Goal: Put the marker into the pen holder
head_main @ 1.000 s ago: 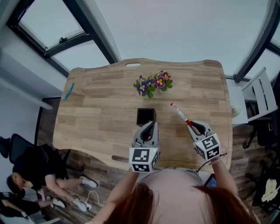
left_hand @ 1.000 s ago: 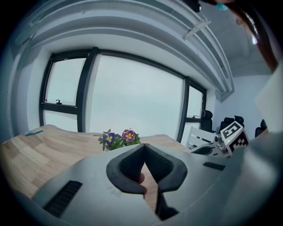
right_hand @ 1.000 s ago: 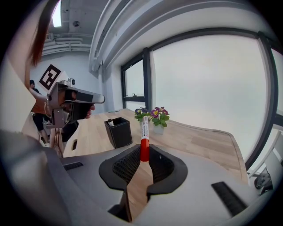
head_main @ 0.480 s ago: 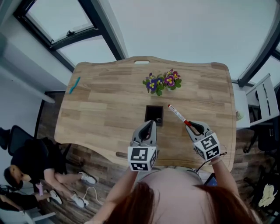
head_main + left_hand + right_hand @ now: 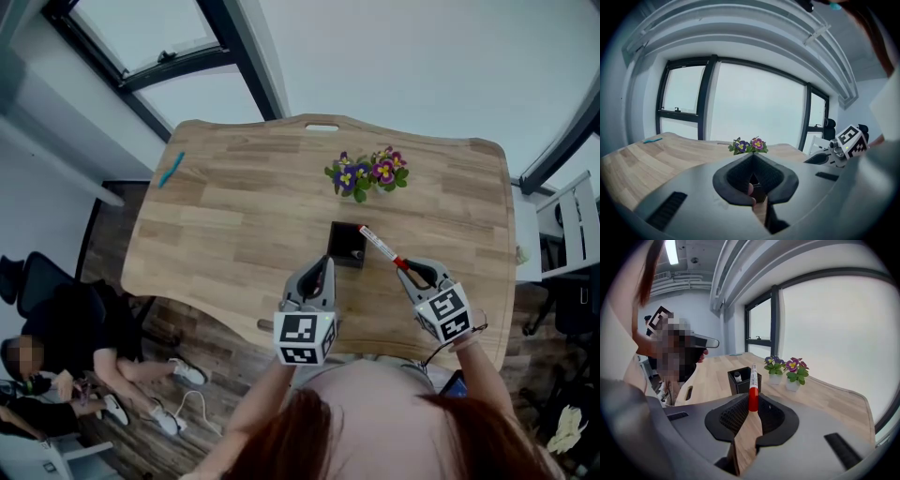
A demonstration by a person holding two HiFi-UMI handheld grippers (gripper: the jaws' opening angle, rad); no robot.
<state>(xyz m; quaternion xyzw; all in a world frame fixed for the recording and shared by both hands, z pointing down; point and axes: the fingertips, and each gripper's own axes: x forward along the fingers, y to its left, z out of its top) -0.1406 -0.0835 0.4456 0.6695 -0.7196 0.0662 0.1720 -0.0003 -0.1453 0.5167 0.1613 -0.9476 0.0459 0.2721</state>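
Marker (image 5: pixel 379 247), white-barrelled with a red near end, is clamped by that red end between the jaws of my right gripper (image 5: pixel 405 270). In the right gripper view the marker (image 5: pixel 753 386) stands straight out beyond the pads, which close on it from both sides. Its white far end points away and to the left, and from the head view it lies over the right rim of the pen holder (image 5: pixel 346 246). I cannot tell whether it touches the rim.

The pen holder is a black square cup, upright on the wooden table (image 5: pixel 234 225), just beyond both grippers. In the right gripper view the pen holder (image 5: pixel 742 381) already has one small white-topped thing (image 5: pixel 737 376) inside.

My left gripper (image 5: pixel 323 268) hangs just near of the holder and to its left. Its jaws are together at the tips, with nothing between them. A dark bit of the holder (image 5: pixel 758 191) shows through the gap behind the pads.

Farther off, beyond the holder, stand two small pots of purple and pink flowers (image 5: pixel 367 173), side by side. A teal object (image 5: pixel 171 170) lies well apart at the table's far left edge. On the floor to the left of the table sits a person in dark clothes (image 5: pixel 70 342).
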